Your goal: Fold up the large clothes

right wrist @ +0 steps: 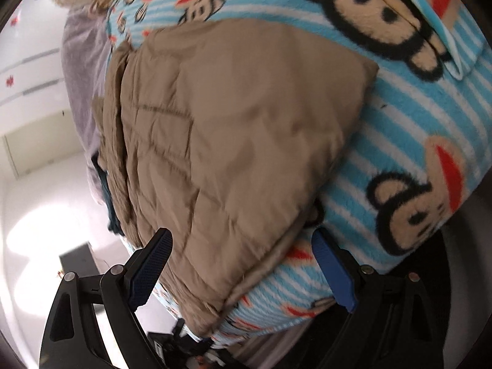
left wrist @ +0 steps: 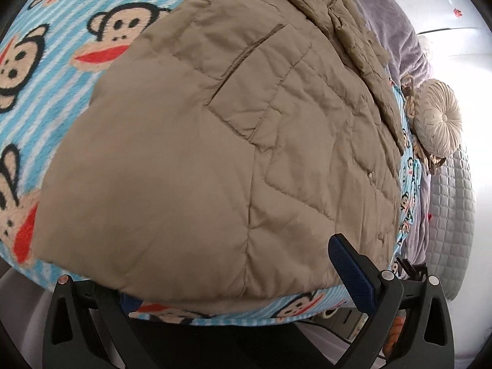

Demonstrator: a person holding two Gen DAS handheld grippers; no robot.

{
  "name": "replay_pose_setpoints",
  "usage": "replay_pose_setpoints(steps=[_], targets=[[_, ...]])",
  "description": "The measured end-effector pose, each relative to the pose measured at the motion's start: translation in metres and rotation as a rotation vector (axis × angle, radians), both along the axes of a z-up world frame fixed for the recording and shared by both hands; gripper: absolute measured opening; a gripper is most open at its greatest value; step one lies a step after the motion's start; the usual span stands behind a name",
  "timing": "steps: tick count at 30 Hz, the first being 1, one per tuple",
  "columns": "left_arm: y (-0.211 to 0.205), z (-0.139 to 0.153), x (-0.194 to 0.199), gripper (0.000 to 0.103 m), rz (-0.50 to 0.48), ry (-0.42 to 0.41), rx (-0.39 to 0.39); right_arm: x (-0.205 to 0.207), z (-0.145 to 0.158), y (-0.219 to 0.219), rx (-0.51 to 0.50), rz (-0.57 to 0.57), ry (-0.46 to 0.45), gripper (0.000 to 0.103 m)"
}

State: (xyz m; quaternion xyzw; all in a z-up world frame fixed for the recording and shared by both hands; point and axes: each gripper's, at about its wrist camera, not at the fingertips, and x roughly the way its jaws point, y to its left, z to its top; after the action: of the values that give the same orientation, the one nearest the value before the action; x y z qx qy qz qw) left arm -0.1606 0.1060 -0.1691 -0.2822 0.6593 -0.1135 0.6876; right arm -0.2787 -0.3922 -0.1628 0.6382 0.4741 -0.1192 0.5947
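The brown quilted jacket lies on the monkey-print blanket and looks folded over already at least once, so I judge some folds remain. My left gripper is spread wide around its near hem and holds nothing. My right gripper is also wide open at a corner, empty. A round cushion sits beyond.

My left gripper is spread wide, holding nothing. My right gripper is the same, jaws apart.
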Motion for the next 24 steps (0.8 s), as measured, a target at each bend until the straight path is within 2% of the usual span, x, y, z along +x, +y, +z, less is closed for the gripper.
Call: replay_pose_setpoints(steps=[3,7,9,10,11,12,13,14,15,20,24], targets=[[-0.004,-0.001,0.001,0.103,-0.012,-0.005,0.017,-0.001,-0.008,-0.003,0.021,-0.042,-0.015,0.094],[-0.007,0.000,0.003,0.102,0.000,-0.014,0.012,0.003,-0.006,0.000,0.031,-0.039,-0.061,0.093],[-0.007,0.004,0.004,0.086,0.008,-0.026,-0.020,0.006,-0.006,0.003,0.040,-0.026,-0.066,0.089],[-0.009,0.005,0.006,0.072,0.007,-0.029,-0.034,0.008,-0.008,0.004,0.047,-0.020,-0.059,0.081],[-0.010,0.007,0.007,0.051,0.005,-0.034,-0.050,0.007,-0.008,0.003,0.057,-0.011,-0.053,0.071],[-0.012,0.009,0.010,0.038,0.002,-0.038,-0.068,0.009,-0.009,0.004,0.072,-0.002,-0.045,0.065],[-0.013,0.012,0.012,0.022,0.003,-0.040,-0.086,0.011,-0.011,0.004,0.083,0.007,-0.037,0.047],[-0.013,0.016,0.014,0.020,0.011,-0.048,-0.099,0.014,-0.013,0.003,0.086,0.021,-0.022,0.022],[-0.011,0.024,0.016,0.020,0.027,-0.069,-0.120,0.016,-0.012,0.003,0.084,0.036,-0.010,0.014],[-0.009,0.067,0.034,0.020,0.071,-0.170,-0.140,0.041,0.018,-0.003,0.029,0.156,-0.058,0.009],[-0.017,0.097,0.065,0.020,0.083,-0.234,-0.108,0.077,0.055,-0.011,-0.056,0.282,-0.110,0.009]])
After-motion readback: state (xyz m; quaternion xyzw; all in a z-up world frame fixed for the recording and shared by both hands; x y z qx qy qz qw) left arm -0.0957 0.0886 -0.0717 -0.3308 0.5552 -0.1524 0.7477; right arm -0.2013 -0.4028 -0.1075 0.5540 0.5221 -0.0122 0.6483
